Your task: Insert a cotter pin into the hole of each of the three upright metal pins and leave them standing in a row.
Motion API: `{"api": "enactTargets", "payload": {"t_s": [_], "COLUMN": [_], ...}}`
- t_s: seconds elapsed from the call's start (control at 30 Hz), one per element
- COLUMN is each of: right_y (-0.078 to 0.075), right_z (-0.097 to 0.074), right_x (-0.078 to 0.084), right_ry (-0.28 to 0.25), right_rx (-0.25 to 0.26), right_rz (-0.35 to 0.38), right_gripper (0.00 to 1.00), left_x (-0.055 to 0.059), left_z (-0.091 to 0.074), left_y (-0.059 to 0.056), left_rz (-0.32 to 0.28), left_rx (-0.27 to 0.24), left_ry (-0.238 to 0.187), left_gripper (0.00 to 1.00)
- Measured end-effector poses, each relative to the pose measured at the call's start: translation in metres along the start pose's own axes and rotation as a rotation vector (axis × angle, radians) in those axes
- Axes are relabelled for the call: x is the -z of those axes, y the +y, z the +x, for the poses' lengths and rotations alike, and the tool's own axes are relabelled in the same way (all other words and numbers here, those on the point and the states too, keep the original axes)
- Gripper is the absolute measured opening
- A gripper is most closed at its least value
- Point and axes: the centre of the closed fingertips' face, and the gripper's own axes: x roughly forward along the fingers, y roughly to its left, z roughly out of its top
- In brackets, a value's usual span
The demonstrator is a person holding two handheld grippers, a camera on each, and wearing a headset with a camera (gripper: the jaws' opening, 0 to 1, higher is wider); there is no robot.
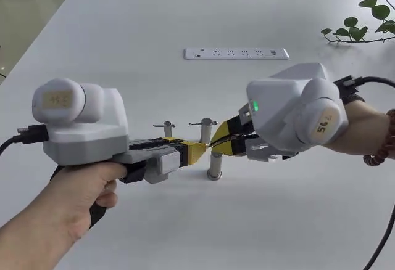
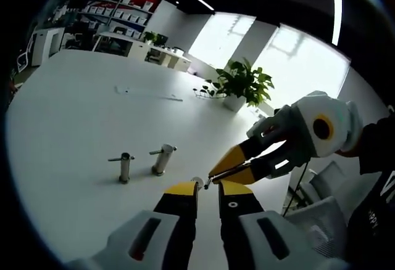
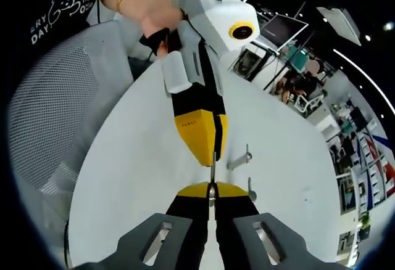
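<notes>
Three upright metal pins stand on the white table point(image 1: 123, 66). The back two point(image 1: 167, 126) point(image 1: 205, 122) each carry a cotter pin through the top; in the left gripper view they are the pins point(image 2: 125, 166) point(image 2: 162, 159). The front pin point(image 1: 215, 165) stands below the meeting jaws, and its top point(image 2: 197, 181) sits at the tips of my left gripper point(image 1: 203, 151) point(image 2: 207, 187), which looks shut on it. My right gripper point(image 1: 217, 145) point(image 3: 212, 191) is shut on a thin cotter pin point(image 3: 213, 171) whose free end touches the left gripper's yellow jaws point(image 3: 200, 137).
A white power strip point(image 1: 236, 53) lies at the back of the table. A leafy plant point(image 1: 364, 26) reaches in from the far right corner. Cables trail from both grippers. The table runs wide and bare to the front and left.
</notes>
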Motion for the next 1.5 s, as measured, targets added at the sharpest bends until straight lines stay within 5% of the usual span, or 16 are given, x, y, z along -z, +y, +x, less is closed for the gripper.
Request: {"api": "enactTargets", "payload": {"t_s": [0.67,1.07,1.5], "right_y": [0.0,-0.002,0.005], "right_z": [0.001,0.001,-0.005], "right_x": [-0.01,-0.009,0.0], "right_ry": [-0.013,-0.027,-0.106], "right_rx": [0.018,0.007,-0.09], "right_rz": [-0.017,0.063,0.321], "right_gripper": [0.0,0.0,0.05], "left_x": [0.001,0.0,0.008], "left_z": [-0.001,-0.002,-0.009], "left_y": [-0.002,-0.003,-0.012], "left_rz": [-0.017,0.127,0.393], "left_rx": [0.009,0.005,0.058], "left_ry": [-0.012,-0.015,0.016], "left_gripper": [0.01,0.0,0.0]}}
